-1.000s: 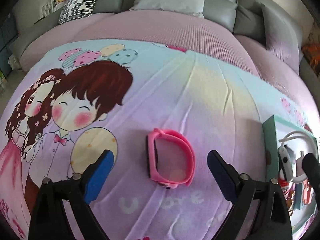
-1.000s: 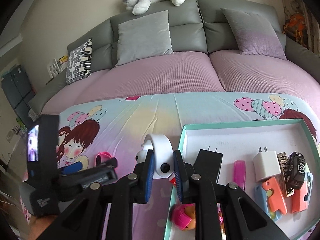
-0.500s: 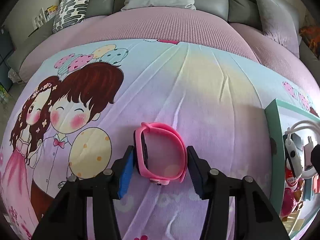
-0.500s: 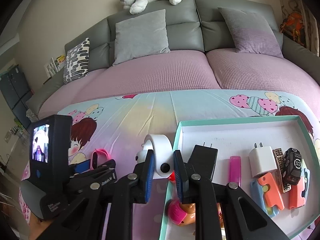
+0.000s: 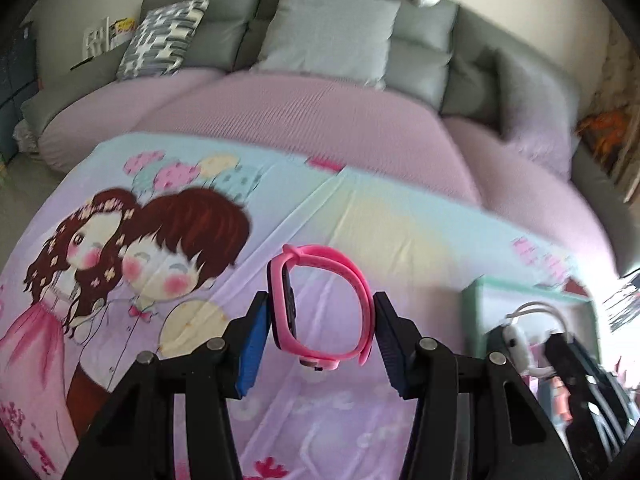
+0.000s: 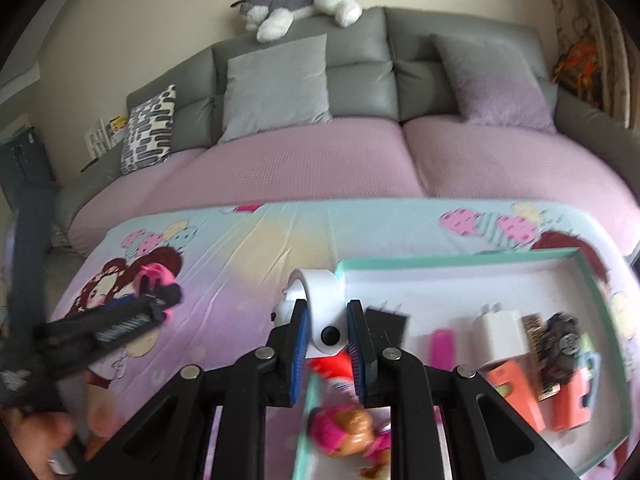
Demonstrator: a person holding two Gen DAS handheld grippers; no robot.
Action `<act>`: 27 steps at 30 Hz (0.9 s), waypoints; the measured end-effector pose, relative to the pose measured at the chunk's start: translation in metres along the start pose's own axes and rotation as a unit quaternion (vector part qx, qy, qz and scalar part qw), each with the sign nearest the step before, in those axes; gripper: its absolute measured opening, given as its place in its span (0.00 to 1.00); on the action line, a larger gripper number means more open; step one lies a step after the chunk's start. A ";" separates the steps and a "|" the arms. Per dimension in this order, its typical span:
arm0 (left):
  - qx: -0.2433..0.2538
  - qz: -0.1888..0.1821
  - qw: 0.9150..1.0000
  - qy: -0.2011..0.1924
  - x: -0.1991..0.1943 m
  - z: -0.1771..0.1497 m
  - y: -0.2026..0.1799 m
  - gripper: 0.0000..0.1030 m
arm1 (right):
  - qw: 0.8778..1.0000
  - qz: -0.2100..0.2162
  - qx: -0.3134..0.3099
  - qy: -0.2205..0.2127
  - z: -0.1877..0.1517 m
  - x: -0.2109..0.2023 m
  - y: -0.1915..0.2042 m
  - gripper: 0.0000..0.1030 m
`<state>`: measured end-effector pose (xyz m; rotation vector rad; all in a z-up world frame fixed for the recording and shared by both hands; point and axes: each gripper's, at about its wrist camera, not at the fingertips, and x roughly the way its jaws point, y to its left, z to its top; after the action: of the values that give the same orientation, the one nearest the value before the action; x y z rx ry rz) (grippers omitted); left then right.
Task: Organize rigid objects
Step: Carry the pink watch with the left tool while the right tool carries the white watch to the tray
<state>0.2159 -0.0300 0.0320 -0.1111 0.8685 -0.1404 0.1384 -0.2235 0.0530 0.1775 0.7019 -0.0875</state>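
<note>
Over the cartoon-print sheet (image 5: 360, 216), the left gripper (image 5: 318, 326) pinches the pink watch (image 5: 320, 308) aloft and the right gripper (image 6: 328, 336) grips the white watch (image 6: 320, 300); I'd carry each level toward the teal tray (image 6: 452, 262) at three o'clock, jaws staying firm

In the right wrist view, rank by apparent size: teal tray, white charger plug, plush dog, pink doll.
1. teal tray
2. plush dog, though far away
3. pink doll and white charger plug look alike; the doll is blurred, so unranked.
</note>
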 end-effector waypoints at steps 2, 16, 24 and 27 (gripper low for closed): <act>0.009 -0.009 1.000 -0.018 -0.011 0.003 -0.009 0.51 | 1.000 -0.019 0.006 -0.007 0.002 -0.005 -0.011 0.20; 0.087 -0.094 0.991 -0.038 -0.031 -0.004 -0.088 0.51 | 0.986 -0.156 0.046 -0.024 0.007 -0.028 -0.098 0.20; 0.142 -0.123 0.982 -0.021 -0.026 -0.022 -0.137 0.51 | 0.978 -0.199 0.064 -0.023 0.005 -0.038 -0.129 0.20; 0.154 -0.126 0.980 -0.013 -0.022 -0.028 -0.148 0.51 | 0.976 -0.211 0.059 -0.021 0.004 -0.039 -0.133 0.20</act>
<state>0.1688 -0.1728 0.0537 0.0682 0.7948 -0.5076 0.0929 -0.3544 0.0635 0.1372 0.6839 -0.5387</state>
